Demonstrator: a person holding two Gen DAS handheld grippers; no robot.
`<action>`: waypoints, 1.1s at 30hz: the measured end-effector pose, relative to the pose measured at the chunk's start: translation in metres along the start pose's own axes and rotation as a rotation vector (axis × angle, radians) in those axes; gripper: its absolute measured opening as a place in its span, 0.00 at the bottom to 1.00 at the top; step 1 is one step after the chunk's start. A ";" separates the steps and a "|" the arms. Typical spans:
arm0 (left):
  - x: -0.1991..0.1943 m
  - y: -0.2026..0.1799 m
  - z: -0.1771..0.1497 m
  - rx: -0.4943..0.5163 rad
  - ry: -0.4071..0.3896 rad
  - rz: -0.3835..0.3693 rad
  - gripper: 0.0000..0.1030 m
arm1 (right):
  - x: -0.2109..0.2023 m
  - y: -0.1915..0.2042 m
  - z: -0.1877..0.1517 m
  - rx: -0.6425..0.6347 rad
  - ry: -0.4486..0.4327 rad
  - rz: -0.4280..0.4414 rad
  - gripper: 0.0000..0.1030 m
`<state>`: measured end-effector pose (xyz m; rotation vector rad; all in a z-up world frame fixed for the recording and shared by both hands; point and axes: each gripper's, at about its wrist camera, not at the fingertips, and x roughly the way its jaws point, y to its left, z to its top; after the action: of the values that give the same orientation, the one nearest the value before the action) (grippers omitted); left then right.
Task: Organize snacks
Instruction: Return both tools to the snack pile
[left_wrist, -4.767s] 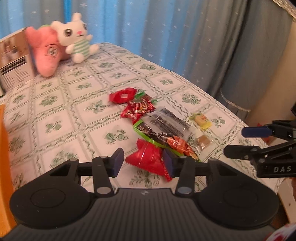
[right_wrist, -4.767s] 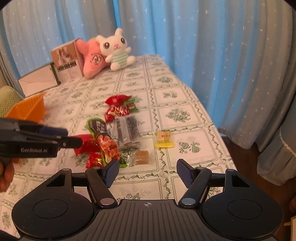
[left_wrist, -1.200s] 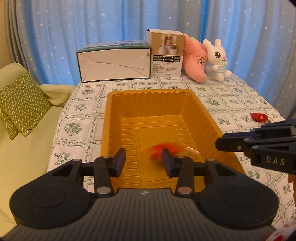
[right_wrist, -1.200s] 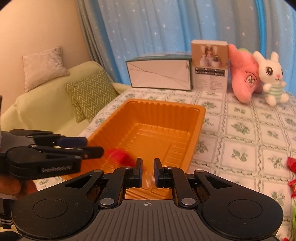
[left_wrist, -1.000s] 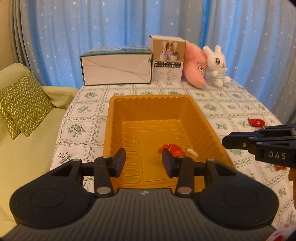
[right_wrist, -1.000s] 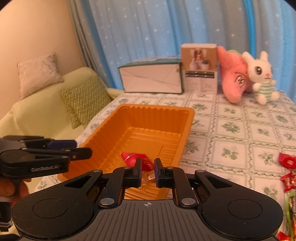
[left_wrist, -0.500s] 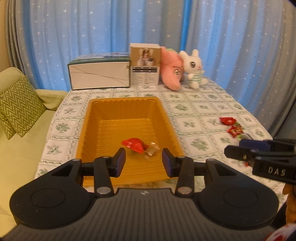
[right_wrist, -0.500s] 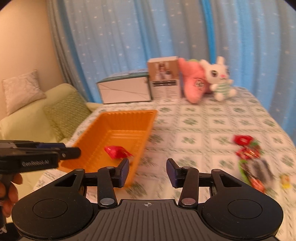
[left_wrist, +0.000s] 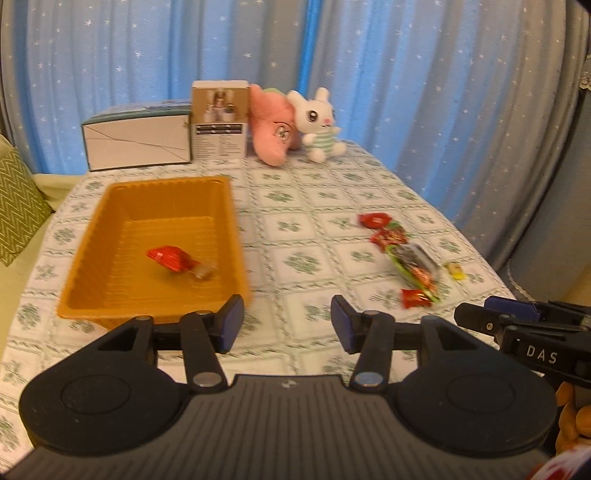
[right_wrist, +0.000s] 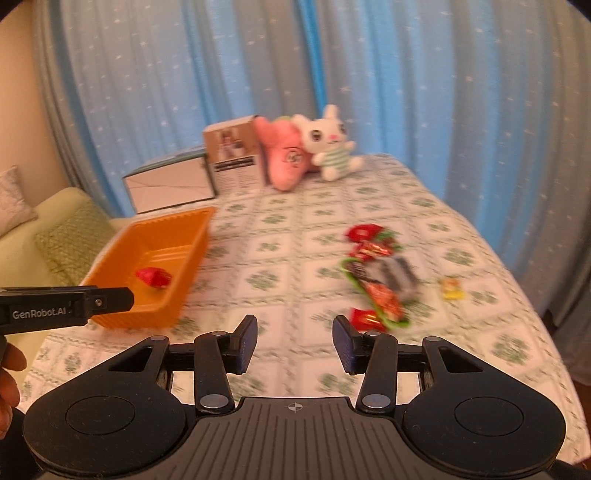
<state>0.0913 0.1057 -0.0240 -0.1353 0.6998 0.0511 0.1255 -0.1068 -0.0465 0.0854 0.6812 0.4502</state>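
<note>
Orange ribbed plastic tray (left_wrist: 92, 254) sits on the left of the floral-check tablecloth (left_wrist: 306, 236) and holds one crinkled red foil snack (left_wrist: 168, 257); a pale wrapper beside it is blurred, possibly a second sweet. Remaining snacks (left_wrist: 406, 258) lie loose in a cluster well to the right, a small yellow sweet (left_wrist: 456, 270) just beside them. Left gripper (left_wrist: 287, 325) and right gripper (right_wrist: 294, 339) both hover above the cloth, jaws spread wide and holding nothing. Right-wrist view is motion-smeared.

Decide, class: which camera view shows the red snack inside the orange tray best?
The left wrist view: the red snack lies near and unobstructed on the orange tray's floor. The right wrist view shows it smaller, off to the side.
</note>
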 end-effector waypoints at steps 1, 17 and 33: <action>0.001 -0.005 -0.001 0.003 0.002 -0.005 0.51 | -0.004 -0.006 -0.001 0.005 -0.001 -0.011 0.44; 0.042 -0.062 -0.004 0.072 0.057 -0.052 0.56 | -0.005 -0.083 0.001 0.076 -0.008 -0.103 0.44; 0.130 -0.061 0.000 0.089 0.126 -0.074 0.56 | 0.101 -0.108 0.019 -0.112 0.091 0.040 0.44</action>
<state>0.1962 0.0459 -0.1008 -0.0793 0.8210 -0.0598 0.2473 -0.1591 -0.1151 -0.0272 0.7429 0.5322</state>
